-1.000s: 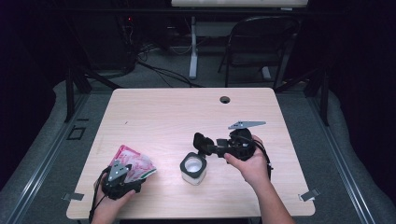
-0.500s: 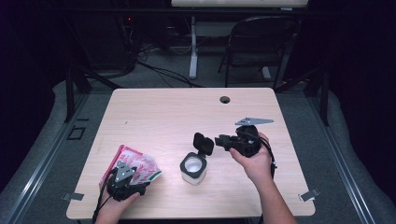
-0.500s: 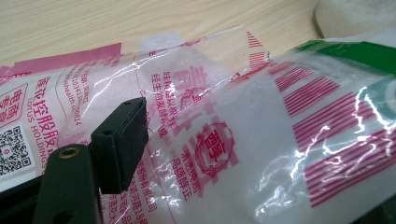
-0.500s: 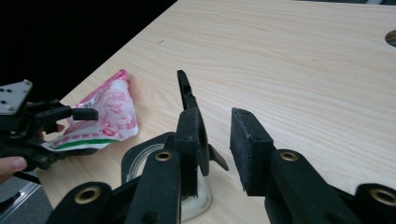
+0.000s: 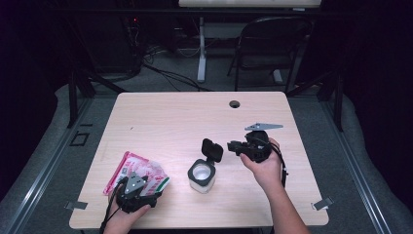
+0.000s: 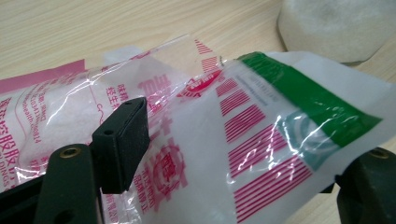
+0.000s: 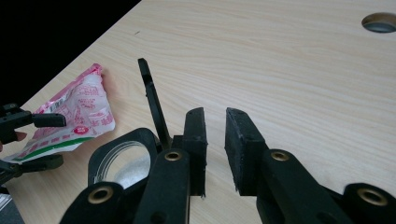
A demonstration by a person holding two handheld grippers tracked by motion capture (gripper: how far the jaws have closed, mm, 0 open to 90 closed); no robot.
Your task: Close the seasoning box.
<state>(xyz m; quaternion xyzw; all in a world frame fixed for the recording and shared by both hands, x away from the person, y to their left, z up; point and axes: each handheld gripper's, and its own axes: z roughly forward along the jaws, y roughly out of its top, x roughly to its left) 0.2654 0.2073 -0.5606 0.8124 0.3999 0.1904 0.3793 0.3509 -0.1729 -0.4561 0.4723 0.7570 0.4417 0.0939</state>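
both grippers are black. the left gripper (image 5: pixel 138 192) carries a grey three-cornered plate on top, and a black cable trails back from it along the hand. the right gripper (image 5: pixel 233 146) bears the same kind of grey plate, with a black cable looping past the wrist. up close, each jaw is a flat black arm ending in a blocky, matt black pad, with brass-coloured rivets at the pivots. both forearms are bare, with no sleeves.
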